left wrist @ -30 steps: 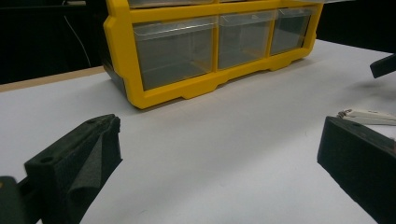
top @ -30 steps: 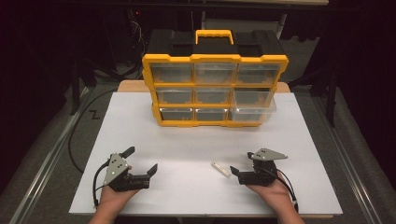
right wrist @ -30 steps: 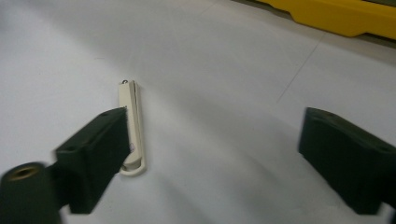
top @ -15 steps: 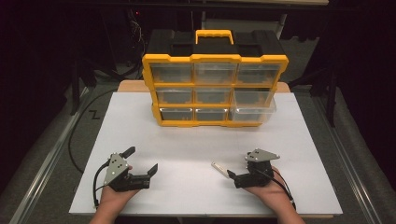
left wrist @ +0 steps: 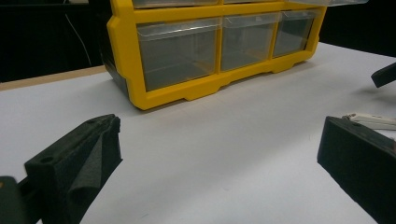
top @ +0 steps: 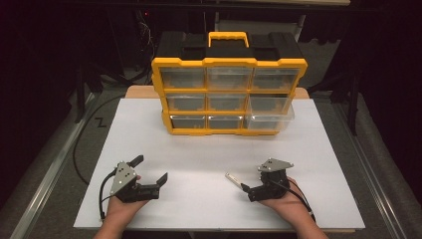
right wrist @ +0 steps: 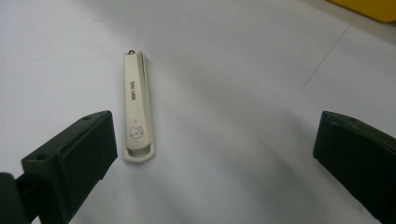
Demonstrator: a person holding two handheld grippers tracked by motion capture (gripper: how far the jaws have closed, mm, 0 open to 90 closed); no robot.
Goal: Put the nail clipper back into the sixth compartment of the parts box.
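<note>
A person sits at a white table (top: 209, 149) holding a two-jaw gripper in each hand. The right gripper (top: 247, 190), at about five o'clock on the table, has its jaws spread wide and holds nothing. A cream nail clipper (right wrist: 137, 107) lies flat on the table between those jaws, just beside one jaw and not touching either. The left gripper (top: 149, 170), at about seven o'clock, is also wide open and empty. At twelve o'clock stands a yellow and black drawer organizer (top: 229, 89) with clear drawers, well apart from both grippers.
</note>
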